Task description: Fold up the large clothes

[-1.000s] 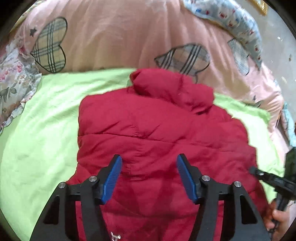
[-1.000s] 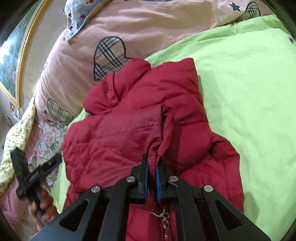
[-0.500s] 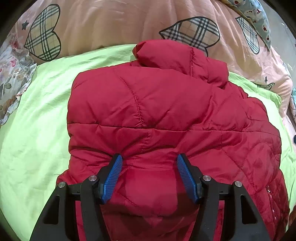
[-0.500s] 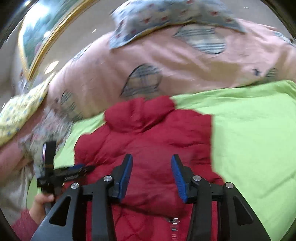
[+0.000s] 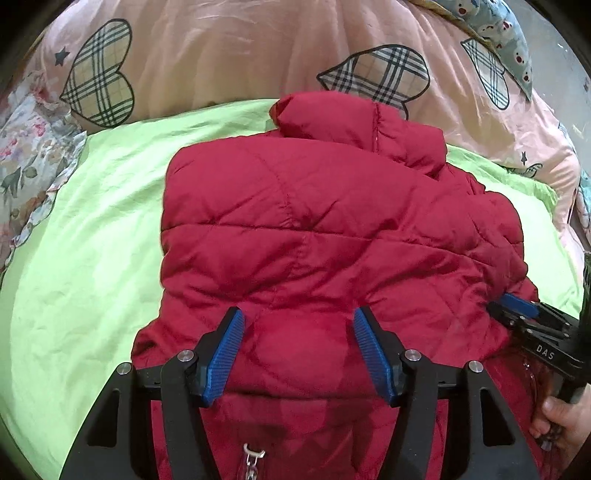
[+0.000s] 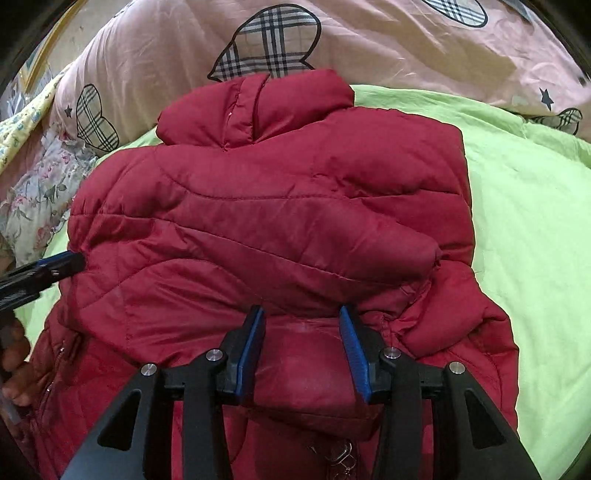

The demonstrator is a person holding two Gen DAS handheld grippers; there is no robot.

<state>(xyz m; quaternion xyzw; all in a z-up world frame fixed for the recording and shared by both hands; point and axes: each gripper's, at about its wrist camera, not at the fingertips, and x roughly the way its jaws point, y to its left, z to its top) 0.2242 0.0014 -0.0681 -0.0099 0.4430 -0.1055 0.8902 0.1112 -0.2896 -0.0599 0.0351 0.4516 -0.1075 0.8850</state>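
Note:
A dark red puffer jacket (image 5: 314, 229) lies on the green sheet (image 5: 92, 240), collar (image 5: 354, 125) at the far end. In the right wrist view a sleeve (image 6: 332, 236) lies folded across the jacket (image 6: 277, 166). My left gripper (image 5: 299, 332) hovers open over the jacket's near part, its blue pads clear of the fabric. My right gripper (image 6: 303, 328) is open too, over the fabric just below the sleeve. Its blue fingertip (image 5: 517, 304) shows at the jacket's right edge. The left one's fingertip (image 6: 62, 264) shows at the jacket's left edge.
A pink quilt with plaid hearts (image 5: 221, 55) is piled behind the jacket, floral fabric (image 5: 26, 155) at the left and a blue patterned pillow (image 5: 506, 33) at the far right. A zipper pull (image 5: 253, 456) hangs at the near hem. A person's hand (image 5: 565, 417) holds the right gripper.
My right gripper, shut on a fold of the jacket a second ago, has opened and let it go. The sleeve now lies flat across the jacket. The left gripper stays open.

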